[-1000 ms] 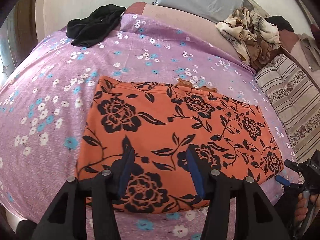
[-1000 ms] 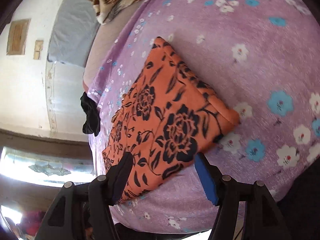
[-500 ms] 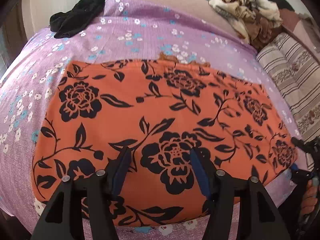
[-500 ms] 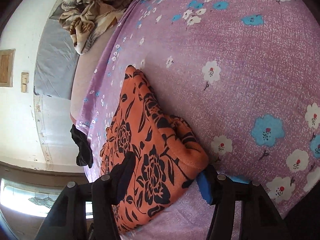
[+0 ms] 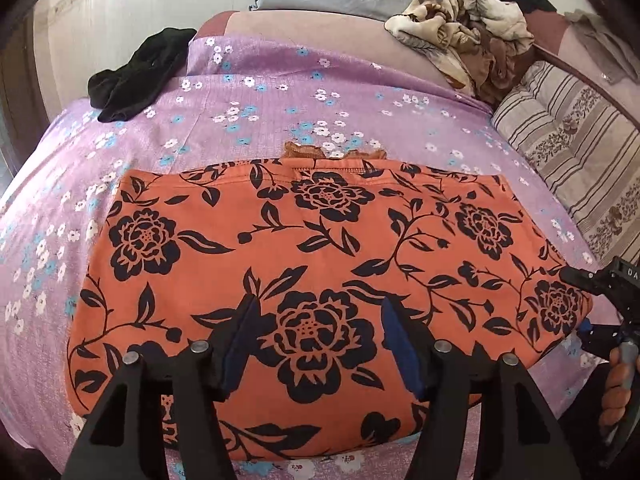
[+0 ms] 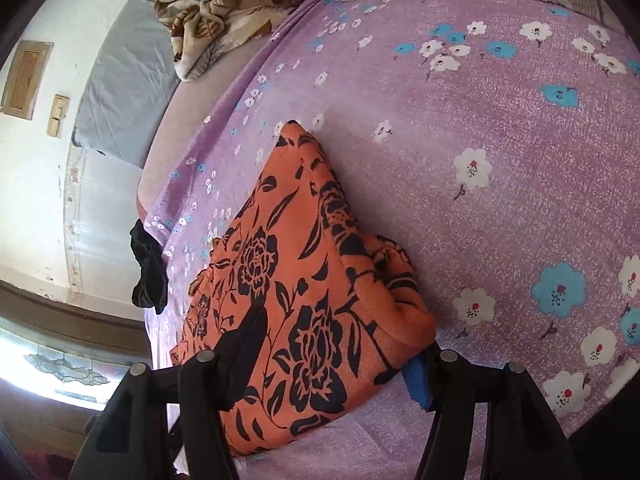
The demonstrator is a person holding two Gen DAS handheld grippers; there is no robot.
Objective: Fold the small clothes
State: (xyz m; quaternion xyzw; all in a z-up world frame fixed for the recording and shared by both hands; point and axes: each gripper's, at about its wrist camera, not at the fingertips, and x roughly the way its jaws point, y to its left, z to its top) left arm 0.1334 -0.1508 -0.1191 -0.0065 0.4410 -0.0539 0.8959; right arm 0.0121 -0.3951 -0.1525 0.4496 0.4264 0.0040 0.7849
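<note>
Orange floral garment (image 5: 320, 264) flat on the purple bedsheet (image 5: 248, 120), both grippers at its near edge, nothing gripped yet.

Left hand-held gripper (image 5: 316, 332) hovers over the cloth, jaws opening, nothing pinched. Right hand-held gripper (image 6: 340, 344) straddles the bunched corner (image 6: 384, 304), jaws opening, pads not pressing. Risks: closing on the top layer only so the fold peels apart; catching the bedsheet too; uneven lift skewing the fold.

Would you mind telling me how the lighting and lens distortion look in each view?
Left wrist view: even daylight, sharp orange floral garment, bed edges bowed by the fisheye. Right wrist view: blown-out glare from the window at lower left, purple bedsheet curved strongly, black vignette in the corners.
</note>
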